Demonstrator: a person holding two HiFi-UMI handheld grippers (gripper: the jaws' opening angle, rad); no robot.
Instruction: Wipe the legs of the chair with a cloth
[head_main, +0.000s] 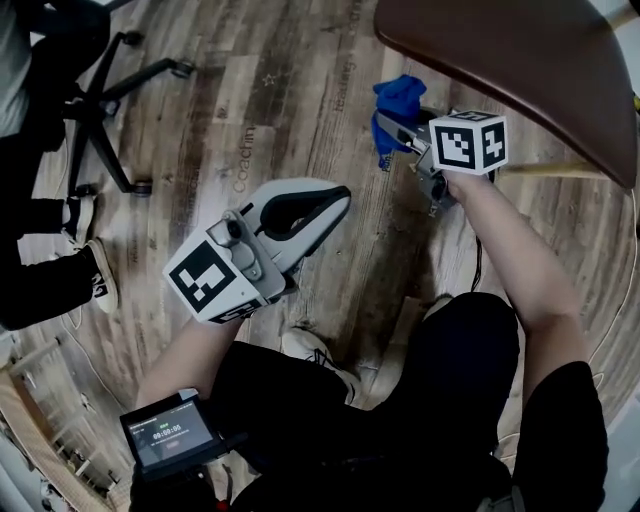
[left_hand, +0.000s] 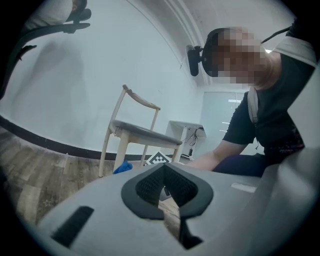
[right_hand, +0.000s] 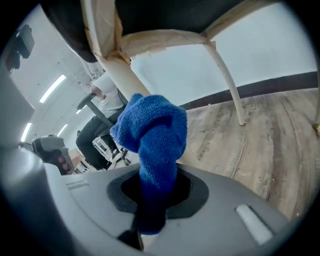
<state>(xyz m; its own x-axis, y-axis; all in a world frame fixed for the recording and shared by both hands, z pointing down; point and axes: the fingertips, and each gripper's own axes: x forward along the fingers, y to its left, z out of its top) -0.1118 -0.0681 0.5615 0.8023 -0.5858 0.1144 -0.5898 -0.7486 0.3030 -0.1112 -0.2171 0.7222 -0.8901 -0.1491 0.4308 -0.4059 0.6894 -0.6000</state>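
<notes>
- Wood-plank floor (head_main: 300, 90) runs to a white wall with a dark skirting band. An office chair (head_main: 110, 100) and a seated person's legs (head_main: 40, 270) are far left.
- The chair (left_hand: 145, 132) has a dark seat (head_main: 520, 60) at the upper right of the head view and pale, slender wooden legs.
- The right gripper (head_main: 400, 135) reaches low under the seat edge, its jaws clamped on the blue cloth (head_main: 398, 105).
- In the right gripper view the cloth (right_hand: 152, 135) rises out of the jaws in a bunched wad directly in front of the near leg (right_hand: 122, 75). Whether it presses on the wood cannot be told. A second leg (right_hand: 230, 85) stands well apart, farther right.
- The left gripper (head_main: 335, 200) hangs near the person's knees, left of the chair and away from it. Its jaws are together with nothing between them.
- The cloth looks like soft, light terry, so it should fold around a round leg easily. It will also sag and slip if only a corner is pinched.
- The present grip low on the wad, with a thick pad standing proud of the jaw tips, seems the right hold. It should keep the hard jaws off the wood.
- The chair looks light enough to slide on the planks under a hard push, so the idle left gripper could steady the seat or a leg.
- The legs should tolerate firm rubbing. The taped-looking joint under the seat (right_hand: 117, 47) probably needs gentler handling.
</notes>
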